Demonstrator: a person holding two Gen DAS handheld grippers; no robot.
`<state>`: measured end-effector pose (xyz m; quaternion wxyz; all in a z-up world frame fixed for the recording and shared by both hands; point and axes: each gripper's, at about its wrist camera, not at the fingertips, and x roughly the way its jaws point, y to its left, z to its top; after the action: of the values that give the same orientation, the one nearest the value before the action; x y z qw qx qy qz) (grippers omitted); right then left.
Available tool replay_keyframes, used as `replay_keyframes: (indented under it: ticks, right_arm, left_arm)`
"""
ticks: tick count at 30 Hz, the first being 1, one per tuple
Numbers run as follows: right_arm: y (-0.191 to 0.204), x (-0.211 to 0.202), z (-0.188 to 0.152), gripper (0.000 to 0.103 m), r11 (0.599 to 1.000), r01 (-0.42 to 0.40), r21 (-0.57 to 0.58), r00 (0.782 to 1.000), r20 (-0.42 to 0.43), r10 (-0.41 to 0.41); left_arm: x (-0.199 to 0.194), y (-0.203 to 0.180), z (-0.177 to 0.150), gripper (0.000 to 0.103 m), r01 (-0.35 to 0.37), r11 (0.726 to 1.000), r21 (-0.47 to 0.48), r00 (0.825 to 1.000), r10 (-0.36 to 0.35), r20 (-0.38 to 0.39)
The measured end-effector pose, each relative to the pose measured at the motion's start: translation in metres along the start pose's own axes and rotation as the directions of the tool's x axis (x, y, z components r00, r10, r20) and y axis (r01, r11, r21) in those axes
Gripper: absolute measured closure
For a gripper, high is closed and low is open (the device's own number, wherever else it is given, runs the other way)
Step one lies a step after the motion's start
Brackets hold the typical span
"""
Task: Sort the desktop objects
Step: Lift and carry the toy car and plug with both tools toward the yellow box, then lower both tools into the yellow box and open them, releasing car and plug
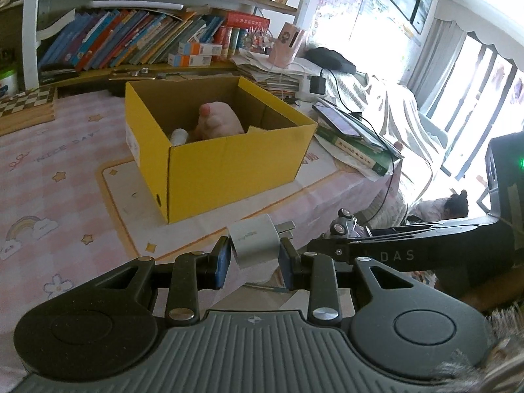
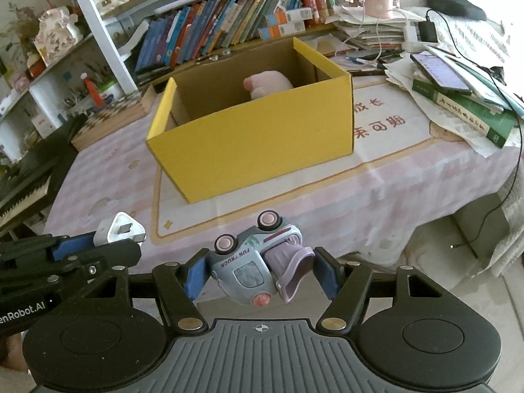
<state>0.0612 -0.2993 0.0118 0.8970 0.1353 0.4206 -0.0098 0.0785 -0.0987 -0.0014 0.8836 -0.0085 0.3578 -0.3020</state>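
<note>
A yellow cardboard box [image 1: 229,167] stands open on the pink tablecloth, also in the right wrist view [image 2: 262,144]. Inside it lie a pink plush toy [image 1: 217,121] and a small white item [image 1: 178,136]; the plush also shows in the right wrist view [image 2: 268,83]. My left gripper [image 1: 253,262] is shut on a white plug adapter [image 1: 253,240], held above the table's near edge in front of the box. My right gripper [image 2: 262,271] is shut on a pale blue toy truck [image 2: 252,258], beside the left gripper [image 2: 98,245].
A bookshelf [image 1: 137,39] runs behind the table. A phone [image 2: 440,72] on a green book [image 2: 471,114] and paper stacks lie at the right of the table. A chessboard box [image 2: 111,121] sits left, a keyboard [image 2: 23,193] beyond the left edge.
</note>
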Motion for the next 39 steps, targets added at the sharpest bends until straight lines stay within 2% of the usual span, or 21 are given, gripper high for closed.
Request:
replay_keyframes:
  ticks: [10, 17, 21, 26, 29, 33, 39]
  right_arm:
    - [-0.033, 0.02, 0.032, 0.035, 0.998, -0.047, -0.044, 0.999, -0.026, 0.046]
    - [-0.052, 0.029, 0.061, 0.035, 0.992, -0.088, -0.087, 0.996, 0.003, 0.088]
    - [-0.058, 0.033, 0.086, 0.035, 0.986, -0.114, -0.119, 0.992, 0.039, 0.12]
    - [-0.056, 0.041, 0.123, 0.035, 0.973, -0.156, -0.169, 0.98, 0.097, 0.174]
    - [-0.053, 0.049, 0.144, 0.035, 0.963, -0.177, -0.202, 0.972, 0.121, 0.203]
    - [-0.046, 0.063, 0.167, 0.035, 0.949, -0.203, -0.24, 0.962, 0.133, 0.239]
    - [-0.031, 0.089, 0.192, 0.035, 0.929, -0.245, -0.277, 0.953, 0.107, 0.284]
  left_arm:
    - [0.032, -0.018, 0.021, 0.074, -0.046, 0.999, -0.028, 0.999, 0.046, 0.008]
    - [0.046, -0.026, 0.043, 0.074, -0.118, 0.992, -0.038, 0.991, 0.121, 0.064]
    - [0.054, -0.026, 0.064, 0.074, -0.175, 0.984, -0.039, 0.978, 0.178, 0.11]
    - [0.072, -0.024, 0.094, 0.074, -0.259, 0.966, -0.008, 0.951, 0.256, 0.171]
    - [0.088, -0.02, 0.107, 0.074, -0.305, 0.952, 0.014, 0.938, 0.297, 0.178]
    - [0.116, -0.012, 0.123, 0.074, -0.355, 0.933, 0.061, 0.926, 0.342, 0.158]
    - [0.155, 0.006, 0.129, 0.074, -0.395, 0.915, 0.081, 0.918, 0.391, 0.062]
